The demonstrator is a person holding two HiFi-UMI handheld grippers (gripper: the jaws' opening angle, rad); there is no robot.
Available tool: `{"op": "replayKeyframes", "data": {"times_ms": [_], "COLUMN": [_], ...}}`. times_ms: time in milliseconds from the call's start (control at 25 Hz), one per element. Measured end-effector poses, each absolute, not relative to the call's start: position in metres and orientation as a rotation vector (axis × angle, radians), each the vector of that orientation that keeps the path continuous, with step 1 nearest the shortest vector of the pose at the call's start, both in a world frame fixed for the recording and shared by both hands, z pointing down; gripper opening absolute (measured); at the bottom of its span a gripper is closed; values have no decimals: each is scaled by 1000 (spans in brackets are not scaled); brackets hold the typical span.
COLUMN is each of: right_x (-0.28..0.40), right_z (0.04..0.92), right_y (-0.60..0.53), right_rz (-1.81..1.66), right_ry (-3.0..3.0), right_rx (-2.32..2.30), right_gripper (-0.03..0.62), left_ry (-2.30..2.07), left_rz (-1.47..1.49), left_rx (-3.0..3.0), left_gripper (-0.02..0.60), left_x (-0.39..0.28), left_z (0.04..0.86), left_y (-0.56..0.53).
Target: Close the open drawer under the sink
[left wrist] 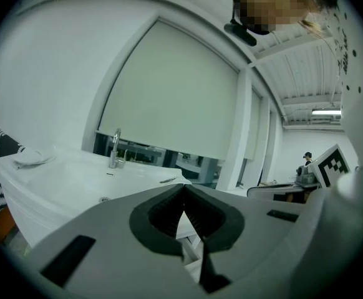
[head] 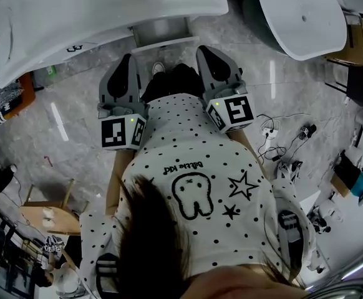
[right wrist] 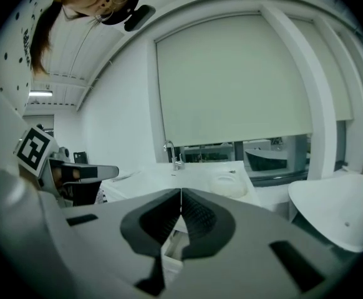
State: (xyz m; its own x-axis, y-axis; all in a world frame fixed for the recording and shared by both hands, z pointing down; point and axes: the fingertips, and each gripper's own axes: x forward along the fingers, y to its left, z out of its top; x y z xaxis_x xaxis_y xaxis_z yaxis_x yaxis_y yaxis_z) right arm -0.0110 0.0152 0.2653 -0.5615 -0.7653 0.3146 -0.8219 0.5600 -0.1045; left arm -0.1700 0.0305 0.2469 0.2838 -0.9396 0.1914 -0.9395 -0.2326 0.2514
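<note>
Two grippers: my left gripper (head: 129,58) and right gripper (head: 208,50), both pinched closed on nothing. One drawer (head: 163,31) stands open under one sink (head: 57,23).

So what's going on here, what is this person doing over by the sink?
A person in a dotted shirt faces a white sink, with a gripper in each hand. The left gripper and the right gripper both point toward the drawer under the sink, which sticks out open. Both sets of jaws are shut with nothing between them, and neither gripper appears to touch the drawer.
</note>
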Motion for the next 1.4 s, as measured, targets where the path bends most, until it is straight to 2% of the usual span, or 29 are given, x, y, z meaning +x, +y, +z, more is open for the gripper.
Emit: {"op": "replayKeyframes", "data": {"times_ms": [1400], "right_x": [66], "right_z": [261], "right_y": [-81], "right_rz": [372], "right_ry": [-2691], "right_rx": [1120], "right_gripper": [15], "left_ry": [-1870], "left_rz": [31], "left_rx": [2106], "left_gripper": [6], "left_x": [-78], "left_z": [251], "left_y": [-32]}}
